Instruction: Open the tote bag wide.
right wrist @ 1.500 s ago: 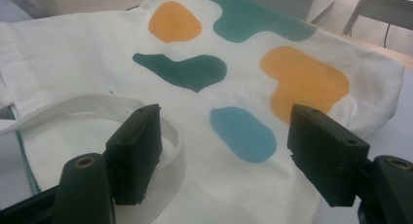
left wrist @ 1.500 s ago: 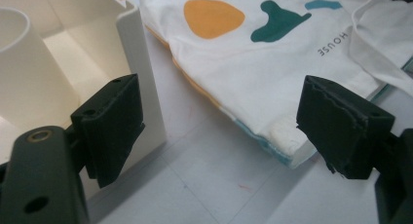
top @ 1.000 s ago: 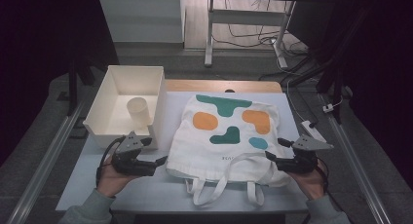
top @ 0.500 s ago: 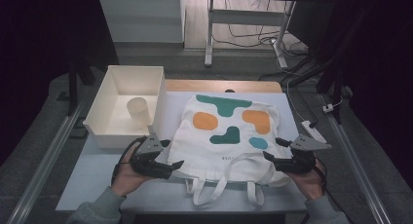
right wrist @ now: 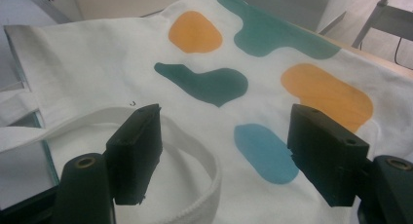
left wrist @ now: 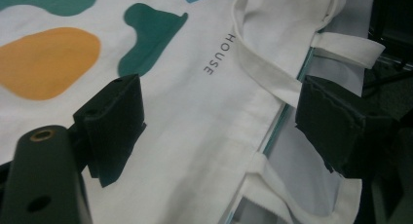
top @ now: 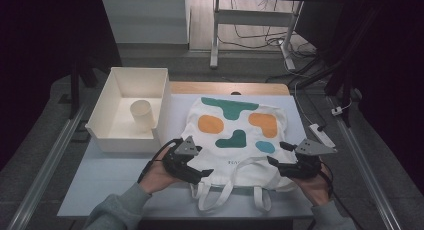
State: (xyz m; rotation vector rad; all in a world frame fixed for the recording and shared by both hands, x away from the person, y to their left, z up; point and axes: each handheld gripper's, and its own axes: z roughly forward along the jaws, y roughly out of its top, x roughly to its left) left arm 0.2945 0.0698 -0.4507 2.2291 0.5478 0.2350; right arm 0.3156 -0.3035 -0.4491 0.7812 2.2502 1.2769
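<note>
On the worktop [top: 115, 172], near its front edge: one white cloth bag [top: 235, 140], lying flat, printed with green, orange and blue blobs and the word HOUSE. Its handles [top: 215, 195] point toward the person and hang just past the bag's open end.

Left tongs [top: 202, 174]: held at the bag's near left corner, jaws wide apart. One jaw sits over the cloth, the other over the bag's edge by a handle loop; nothing is pinched between them.

Right tongs [top: 274, 162]: held at the bag's near right corner, jaws likewise wide apart. In the right gripper view they [right wrist: 224, 156] straddle a handle loop [right wrist: 195, 151] and the blue blob [right wrist: 265, 153], with no grip on the cloth.

Left of the bag, touching or just beside its upper corner: one white bin [top: 112, 97]. Inside it stands one pale cup [top: 142, 115], upright.
</note>
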